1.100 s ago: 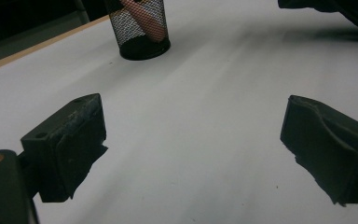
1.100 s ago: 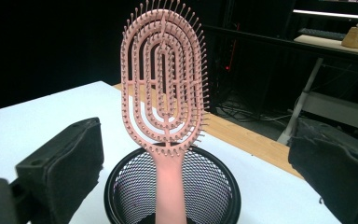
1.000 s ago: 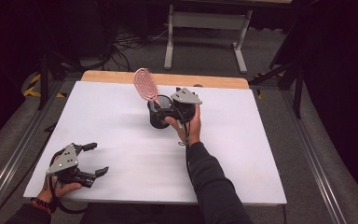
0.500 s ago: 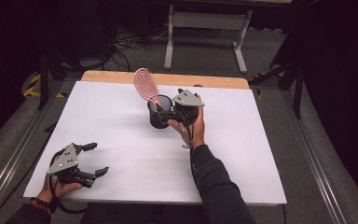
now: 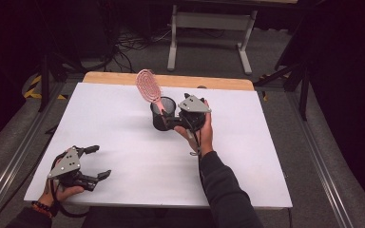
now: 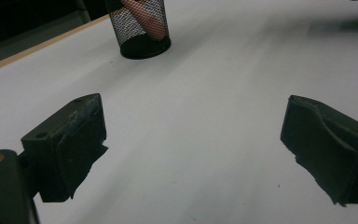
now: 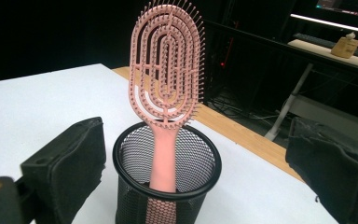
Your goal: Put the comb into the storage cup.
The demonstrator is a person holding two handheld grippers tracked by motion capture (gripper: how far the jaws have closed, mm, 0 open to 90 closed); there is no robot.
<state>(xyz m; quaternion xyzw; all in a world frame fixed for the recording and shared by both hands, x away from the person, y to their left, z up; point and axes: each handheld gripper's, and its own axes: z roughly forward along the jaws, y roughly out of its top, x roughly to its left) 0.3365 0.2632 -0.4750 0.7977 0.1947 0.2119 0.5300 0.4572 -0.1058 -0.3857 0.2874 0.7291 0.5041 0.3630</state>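
I see the pink hairbrush (image 7: pixel 167 93) standing handle-down in the black mesh cup (image 7: pixel 167 186), leaning toward eleven o'clock. My right gripper (image 5: pixel 171 119) flanks the cup, jaws released. My left gripper (image 5: pixel 97 162) idles at seven o'clock, jaws spread, out of the way.

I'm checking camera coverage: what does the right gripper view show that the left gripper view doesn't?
Right gripper view: the pink hairbrush's bristled head rising above the black mesh cup, with the open right tongs on either side of the cup. Left gripper view: the open left tongs over bare white table. Both show cup, brush handle and table.
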